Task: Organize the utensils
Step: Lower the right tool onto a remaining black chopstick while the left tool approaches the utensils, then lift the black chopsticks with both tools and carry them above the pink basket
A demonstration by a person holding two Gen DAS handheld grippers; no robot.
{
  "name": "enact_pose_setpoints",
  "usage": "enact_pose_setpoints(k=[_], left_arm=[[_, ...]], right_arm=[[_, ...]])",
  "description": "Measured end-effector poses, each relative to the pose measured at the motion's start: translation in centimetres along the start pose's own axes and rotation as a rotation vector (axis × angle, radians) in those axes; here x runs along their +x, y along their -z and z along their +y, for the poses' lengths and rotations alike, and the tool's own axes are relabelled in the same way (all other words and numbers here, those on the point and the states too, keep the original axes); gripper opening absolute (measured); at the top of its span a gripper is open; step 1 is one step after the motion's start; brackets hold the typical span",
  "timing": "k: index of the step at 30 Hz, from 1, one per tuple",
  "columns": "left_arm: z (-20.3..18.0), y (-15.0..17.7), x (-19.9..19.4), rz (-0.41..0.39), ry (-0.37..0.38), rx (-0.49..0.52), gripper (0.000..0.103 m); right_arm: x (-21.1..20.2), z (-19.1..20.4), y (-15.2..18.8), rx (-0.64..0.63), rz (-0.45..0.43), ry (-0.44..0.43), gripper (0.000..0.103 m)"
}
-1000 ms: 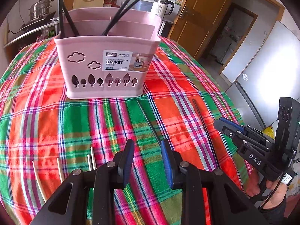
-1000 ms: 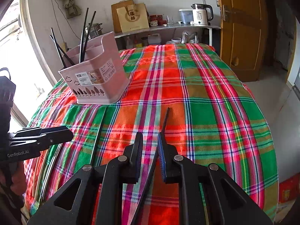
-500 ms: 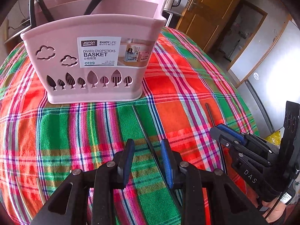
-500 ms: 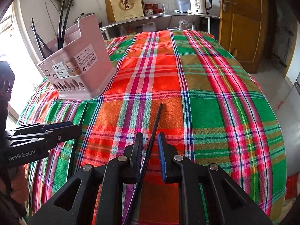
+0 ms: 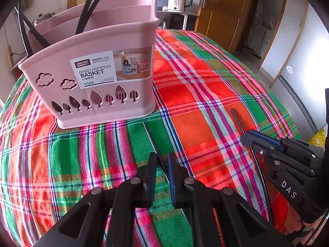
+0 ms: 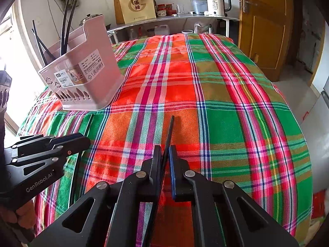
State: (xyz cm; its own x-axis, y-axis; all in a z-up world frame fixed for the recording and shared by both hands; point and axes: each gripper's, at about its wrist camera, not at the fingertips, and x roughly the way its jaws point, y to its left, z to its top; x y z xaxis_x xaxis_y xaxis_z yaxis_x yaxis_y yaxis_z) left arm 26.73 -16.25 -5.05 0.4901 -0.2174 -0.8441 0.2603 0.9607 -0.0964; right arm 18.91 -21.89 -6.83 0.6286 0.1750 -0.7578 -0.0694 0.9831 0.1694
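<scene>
A pink divided chopstick basket (image 5: 98,86) stands on the plaid tablecloth and holds several black chopsticks (image 5: 86,14); it also shows in the right wrist view (image 6: 82,78). My left gripper (image 5: 162,160) is shut on a black chopstick (image 5: 153,140) that points toward the basket's base. My right gripper (image 6: 165,154) is shut on another black chopstick (image 6: 169,131), which sticks out ahead over the cloth. The right gripper (image 5: 246,139) shows at the right of the left wrist view; the left gripper (image 6: 87,142) shows at the left of the right wrist view.
The round table's plaid cloth (image 6: 216,94) drops off at its right edge. Pale utensils (image 5: 33,207) lie at the near left. A shelf with a white kettle (image 6: 216,4) and paper bag (image 6: 137,6) stands behind. A wooden door (image 6: 265,30) is at the right.
Both grippers moved forward toward the basket, which now looms larger. The left jaws narrowed onto the chopstick. The right gripper closed on its chopstick and lifted its tip off the cloth.
</scene>
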Motion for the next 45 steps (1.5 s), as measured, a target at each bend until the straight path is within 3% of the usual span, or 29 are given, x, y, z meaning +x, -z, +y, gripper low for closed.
enact_pose_setpoints(k=[8,16,25,34,45], left_arm=[[1.3,0.2,-2.4,-0.016,0.093,-0.035,0.006],[1.7,-1.3,-9.5,-0.155,0.153,-0.011,0.005],[2.8,-2.7,-16.0,-0.29,0.17,0.01,0.005],[3.5,-1.9,-18.7,-0.336,0.183,0.027,0.005],[4.5,-0.9,-19.9,-0.337,0.186,0.03,0.005]], right_arm=[[-2.1,0.6,-0.5,-0.007,-0.043,-0.037,0.006],[-6.6,1.7,-2.1,-0.019,-0.148,-0.087,0.005],[-12.0,3.5,-4.1,-0.059,-0.278,-0.105,0.005],[-15.0,4.6,-4.3,-0.084,-0.343,-0.114,0.005],[-16.2,5.8,-3.8,-0.118,-0.357,-0.122,0.005]])
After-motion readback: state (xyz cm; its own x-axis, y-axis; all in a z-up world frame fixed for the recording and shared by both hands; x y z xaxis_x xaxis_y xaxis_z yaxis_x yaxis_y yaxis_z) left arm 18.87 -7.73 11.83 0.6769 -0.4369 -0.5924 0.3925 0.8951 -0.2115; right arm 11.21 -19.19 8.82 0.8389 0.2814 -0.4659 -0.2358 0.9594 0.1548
